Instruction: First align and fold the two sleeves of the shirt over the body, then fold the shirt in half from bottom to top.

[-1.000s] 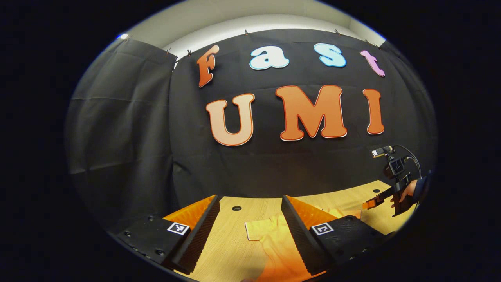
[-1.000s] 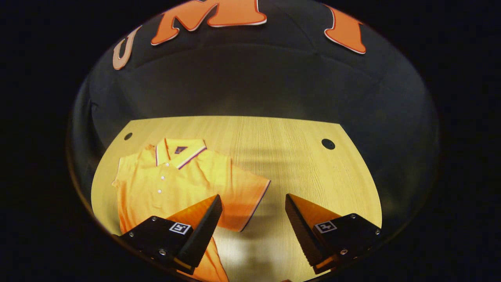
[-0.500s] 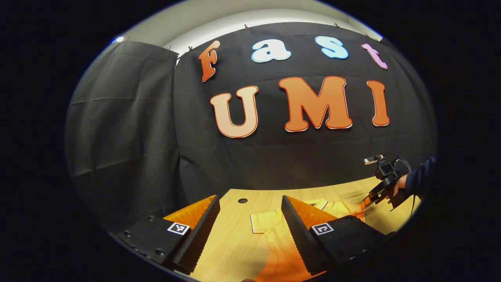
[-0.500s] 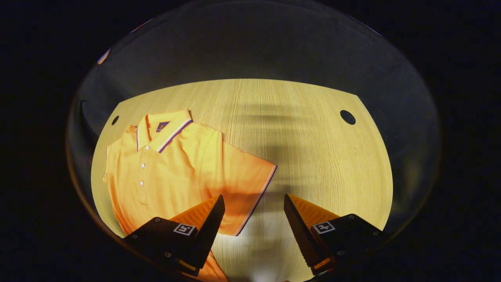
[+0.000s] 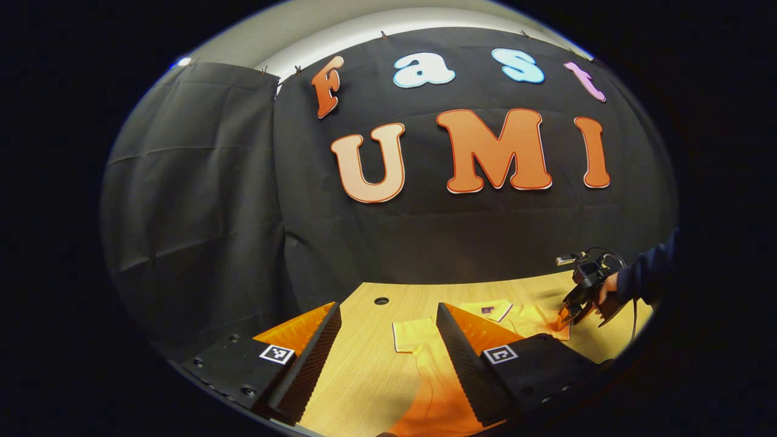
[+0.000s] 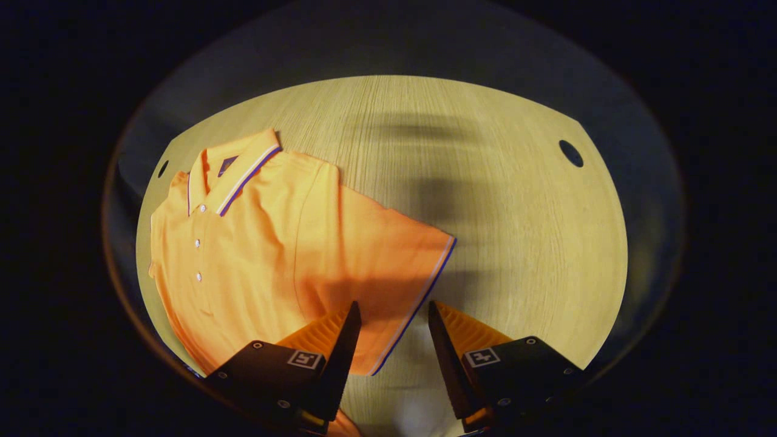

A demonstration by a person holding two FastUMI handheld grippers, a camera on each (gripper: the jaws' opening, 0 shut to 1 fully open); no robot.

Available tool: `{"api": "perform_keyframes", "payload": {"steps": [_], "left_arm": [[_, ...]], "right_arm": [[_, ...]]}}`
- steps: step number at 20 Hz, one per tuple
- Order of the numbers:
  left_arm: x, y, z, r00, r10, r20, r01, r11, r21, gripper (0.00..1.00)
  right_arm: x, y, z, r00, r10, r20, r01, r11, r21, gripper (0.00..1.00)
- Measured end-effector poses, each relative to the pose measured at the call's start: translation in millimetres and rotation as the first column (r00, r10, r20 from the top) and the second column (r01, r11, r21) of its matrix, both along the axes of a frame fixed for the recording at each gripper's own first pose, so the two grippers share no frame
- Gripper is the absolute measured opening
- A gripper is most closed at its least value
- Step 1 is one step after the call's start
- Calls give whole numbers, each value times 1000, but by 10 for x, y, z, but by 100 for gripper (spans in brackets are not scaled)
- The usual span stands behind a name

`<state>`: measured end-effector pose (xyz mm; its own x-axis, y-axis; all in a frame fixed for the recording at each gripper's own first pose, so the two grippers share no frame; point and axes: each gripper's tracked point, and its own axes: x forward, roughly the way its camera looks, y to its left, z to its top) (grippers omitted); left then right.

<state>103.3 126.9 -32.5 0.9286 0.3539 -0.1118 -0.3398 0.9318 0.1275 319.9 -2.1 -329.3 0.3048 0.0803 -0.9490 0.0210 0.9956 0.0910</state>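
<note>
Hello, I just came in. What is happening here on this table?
A person is using two handheld grippers to fold an orange polo shirt that lies flat on a wooden table. The right gripper is open and hangs just above the striped edge of one short sleeve, with its fingers on either side of it. The left gripper is open too, near the other sleeve. Neither sleeve is folded over the body yet.

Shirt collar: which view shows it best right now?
Right gripper view: the collar lies unobstructed, striped edge and button placket clear. Left gripper view shows the collar small and far, just beyond a finger.
</note>
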Motion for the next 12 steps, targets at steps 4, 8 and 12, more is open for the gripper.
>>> {"api": "perform_keyframes", "payload": {"steps": [4, 8, 12], "left_arm": [[-4, 14, -35, 1000, 15, -16, -15, 1000, -6, 97], [-7, 24, -7, 999, 39, -6, -39, 999, -8, 98], [-1, 55, -30, 997, 70, -20, -71, 997, -35, 99]], "right_arm": [[35, -37, -42, 1000, -9, -10, 9, 1000, 1, 56], [75, -153, 3, 995, -97, -5, 97, 991, 93, 17], [117, -119, 29, 991, -133, 15, 129, 977, 170, 6]]}}
